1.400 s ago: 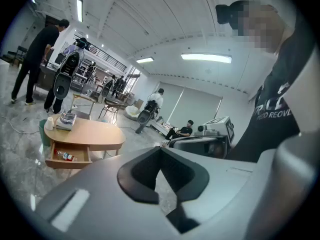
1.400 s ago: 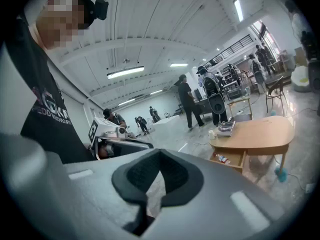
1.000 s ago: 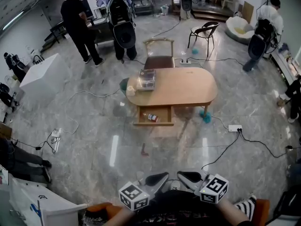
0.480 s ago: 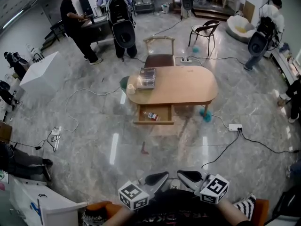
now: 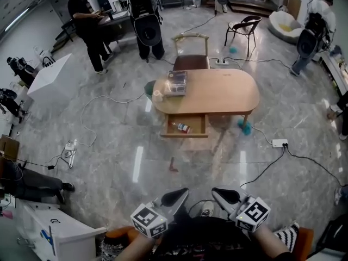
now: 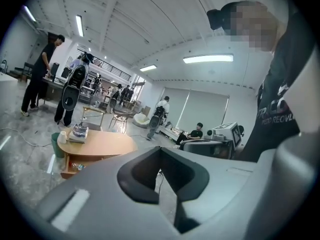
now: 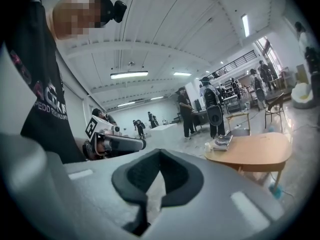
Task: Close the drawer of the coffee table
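Oval wooden coffee table (image 5: pixel 223 94) has its boxy drawer (image 5: pixel 194 125) open; left gripper (image 5: pixel 184 191) and right gripper (image 5: pixel 215 191) jaws together.

Bright, even indoor light falls from ceiling strip lamps (image 6: pixel 207 59); the polished floor (image 5: pixel 109 162) throws back pale streaks of glare. Fisheye bending curves every edge, both gripper views have black corners, and their nearest foreground looks soft

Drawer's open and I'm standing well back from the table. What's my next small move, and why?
Probably step toward the coffee table: its drawer stands pulled out on the side facing you, while the left gripper and right gripper are shut near your body, far short of it.
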A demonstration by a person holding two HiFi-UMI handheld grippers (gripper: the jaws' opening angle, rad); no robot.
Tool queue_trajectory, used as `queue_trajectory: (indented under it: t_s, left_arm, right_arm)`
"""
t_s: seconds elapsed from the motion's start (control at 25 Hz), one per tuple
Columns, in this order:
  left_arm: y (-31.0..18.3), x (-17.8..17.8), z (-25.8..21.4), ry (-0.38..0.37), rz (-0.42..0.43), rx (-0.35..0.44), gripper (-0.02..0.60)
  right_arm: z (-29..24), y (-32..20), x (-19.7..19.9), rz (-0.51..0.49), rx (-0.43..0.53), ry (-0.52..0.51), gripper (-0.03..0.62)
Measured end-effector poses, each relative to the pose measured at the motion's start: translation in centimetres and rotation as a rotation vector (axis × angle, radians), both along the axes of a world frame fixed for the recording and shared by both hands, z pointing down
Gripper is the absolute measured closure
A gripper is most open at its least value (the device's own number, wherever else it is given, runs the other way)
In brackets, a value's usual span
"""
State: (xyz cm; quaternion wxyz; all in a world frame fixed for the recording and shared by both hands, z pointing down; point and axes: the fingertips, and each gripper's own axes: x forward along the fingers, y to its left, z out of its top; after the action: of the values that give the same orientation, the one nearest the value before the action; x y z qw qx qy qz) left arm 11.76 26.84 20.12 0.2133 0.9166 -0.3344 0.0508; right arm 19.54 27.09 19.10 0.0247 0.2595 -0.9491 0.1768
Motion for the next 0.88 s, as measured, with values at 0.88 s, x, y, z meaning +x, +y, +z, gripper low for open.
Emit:
queue_trajectory:
  t_s: [0.88]
  left_arm:
    - [-11.1,-16.9,0.3,-0.006,-0.001,0.06,0.581]
  right_arm:
    - [-0.9,-11.6,-9.8,0.298,0.04,0.059,0.593]
